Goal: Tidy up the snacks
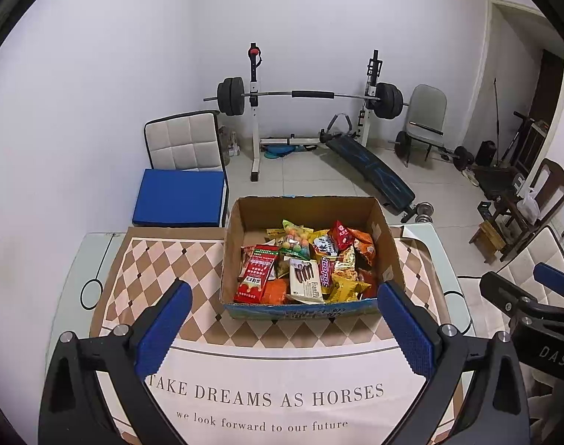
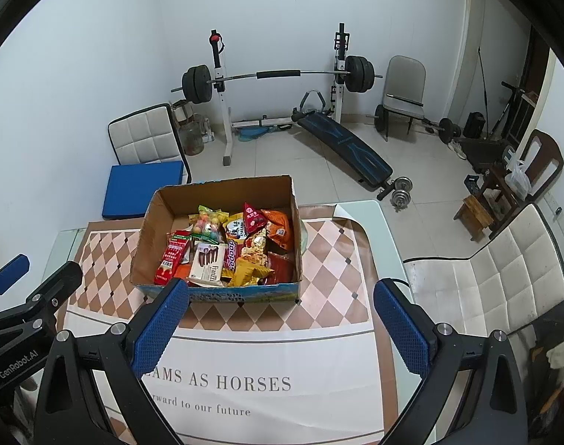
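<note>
An open cardboard box stands on the table's far side, filled with several snack packs: a red packet, a white Franzzi biscuit box, yellow and orange bags. My left gripper is open and empty, above the cloth just short of the box. My right gripper is open and empty, near the box's front right. Each gripper shows at the edge of the other's view.
A checked tablecloth with printed words covers the glass table. White padded chairs stand behind left and right. A blue cushion lies beyond the table. A barbell rack and bench fill the floor behind.
</note>
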Motion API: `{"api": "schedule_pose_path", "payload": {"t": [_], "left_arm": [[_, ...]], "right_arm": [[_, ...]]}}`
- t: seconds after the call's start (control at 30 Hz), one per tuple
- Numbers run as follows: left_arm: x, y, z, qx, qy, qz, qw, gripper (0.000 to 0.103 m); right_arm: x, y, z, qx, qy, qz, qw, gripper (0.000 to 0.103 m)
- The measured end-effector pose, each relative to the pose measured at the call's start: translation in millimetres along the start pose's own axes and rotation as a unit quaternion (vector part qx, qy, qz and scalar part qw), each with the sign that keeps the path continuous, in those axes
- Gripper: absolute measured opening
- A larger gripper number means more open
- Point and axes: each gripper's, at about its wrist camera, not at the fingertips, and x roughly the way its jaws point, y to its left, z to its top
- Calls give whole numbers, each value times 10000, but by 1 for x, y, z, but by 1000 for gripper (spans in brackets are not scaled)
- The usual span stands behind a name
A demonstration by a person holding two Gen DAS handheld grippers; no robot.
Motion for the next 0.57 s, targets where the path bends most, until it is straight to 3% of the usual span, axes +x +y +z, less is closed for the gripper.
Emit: {"api": "schedule_pose_path", "payload": {"t": [0.57], "left_arm": [[2, 1, -2, 15, -26, -14, 10000, 103]], "right_arm": [[-1, -1, -1, 0, -10, -15, 10000, 102]]}}
